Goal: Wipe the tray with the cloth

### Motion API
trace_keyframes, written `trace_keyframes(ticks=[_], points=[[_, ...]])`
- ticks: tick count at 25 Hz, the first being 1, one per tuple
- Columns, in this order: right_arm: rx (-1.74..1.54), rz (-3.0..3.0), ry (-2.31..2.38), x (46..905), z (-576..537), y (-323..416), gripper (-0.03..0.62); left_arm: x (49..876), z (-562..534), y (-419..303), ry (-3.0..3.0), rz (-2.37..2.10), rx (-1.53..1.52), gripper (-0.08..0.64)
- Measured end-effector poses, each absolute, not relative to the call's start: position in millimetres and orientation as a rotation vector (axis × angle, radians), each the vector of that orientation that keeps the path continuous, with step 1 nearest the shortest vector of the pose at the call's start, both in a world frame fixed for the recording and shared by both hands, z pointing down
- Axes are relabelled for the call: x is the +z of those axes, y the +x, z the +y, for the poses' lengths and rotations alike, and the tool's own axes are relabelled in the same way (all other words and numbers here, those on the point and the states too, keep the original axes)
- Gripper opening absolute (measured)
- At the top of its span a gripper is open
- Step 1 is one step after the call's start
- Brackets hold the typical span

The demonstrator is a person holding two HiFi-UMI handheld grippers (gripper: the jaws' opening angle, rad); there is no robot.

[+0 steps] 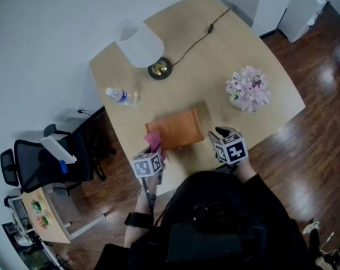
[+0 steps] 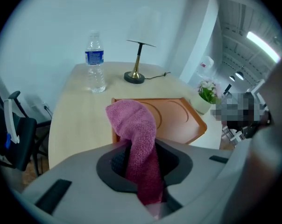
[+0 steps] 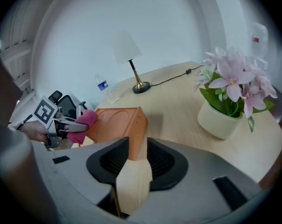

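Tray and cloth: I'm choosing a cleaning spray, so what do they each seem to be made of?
The tray looks like wood or a wood-look board: orange-brown, with a smooth satin face and curved grooves cut in. Plastic cannot be ruled out. The cloth looks like microfibre or terry: magenta and matte, with a fine looped weave, and it folds over softly.

The orange-brown tray (image 1: 178, 129) lies on the bench (image 1: 215, 61), near its front edge. The pink cloth (image 1: 155, 140) is bunched at its left corner.
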State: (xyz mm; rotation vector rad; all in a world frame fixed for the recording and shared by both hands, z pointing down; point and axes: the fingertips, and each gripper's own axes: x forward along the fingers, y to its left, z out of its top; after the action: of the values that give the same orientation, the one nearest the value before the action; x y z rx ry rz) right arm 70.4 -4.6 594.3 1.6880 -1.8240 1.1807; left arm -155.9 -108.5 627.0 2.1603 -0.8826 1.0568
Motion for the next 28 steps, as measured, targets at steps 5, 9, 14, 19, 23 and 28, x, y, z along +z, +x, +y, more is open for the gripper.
trace_keyframes(ticks=[5, 9, 14, 19, 23, 28], points=[[1.162, -1.819, 1.679, 589, -2, 67, 0.133, 625, -96, -130, 2.140, -0.842, 0.987, 0.089], [1.176, -1.823, 1.679, 589, 1, 64, 0.133, 625, -72, -89, 2.169, -0.731, 0.975, 0.089], [1.174, -1.801, 1.696, 591, 8, 67, 0.133, 624, -45, -31, 2.223, -0.568, 0.983, 0.089], [1.185, -1.808, 1.695, 589, 12, 65, 0.133, 624, -24, 11, 2.247, -0.433, 0.988, 0.089], [1.184, -1.811, 1.693, 589, 15, 64, 0.133, 619, -23, 17, 2.268, -0.395, 0.960, 0.089], [1.160, -1.809, 1.680, 592, 14, 62, 0.133, 573, -26, -10, 2.344, -0.397, 0.830, 0.088]])
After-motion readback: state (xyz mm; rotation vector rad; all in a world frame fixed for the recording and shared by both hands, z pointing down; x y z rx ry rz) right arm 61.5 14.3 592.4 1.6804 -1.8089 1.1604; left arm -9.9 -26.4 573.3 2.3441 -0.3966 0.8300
